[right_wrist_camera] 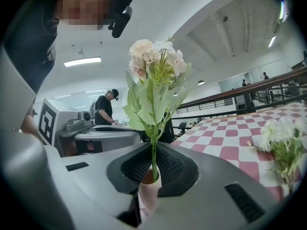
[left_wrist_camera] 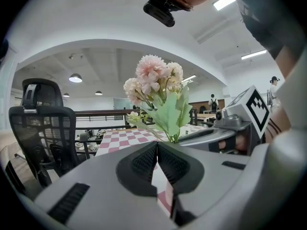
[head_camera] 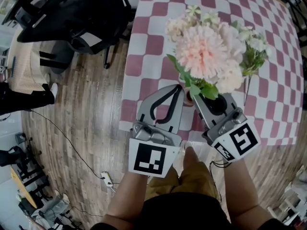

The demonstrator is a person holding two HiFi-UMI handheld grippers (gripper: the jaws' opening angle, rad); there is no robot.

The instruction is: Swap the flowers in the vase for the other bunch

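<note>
A pink flower bunch (head_camera: 207,51) stands upright over a small pinkish vase (right_wrist_camera: 148,185) near the front edge of the checkered table (head_camera: 158,42). My right gripper (head_camera: 200,98) is shut on the bunch's green stem (right_wrist_camera: 153,158) just above the vase mouth; leaves hide its tips in the head view. Just left of the vase, my left gripper (head_camera: 177,89) is shut, its tips touching with nothing between them. From the left gripper view the same bunch (left_wrist_camera: 156,87) rises just beyond the jaws. The other bunch, white flowers (head_camera: 252,49), lies on the cloth to the right.
A black office chair (head_camera: 72,13) stands off the table's left side on the wooden floor. A cable and power strip (head_camera: 106,178) lie on the floor by my legs. The table's left edge runs close to my left gripper. A person (right_wrist_camera: 106,110) stands far off.
</note>
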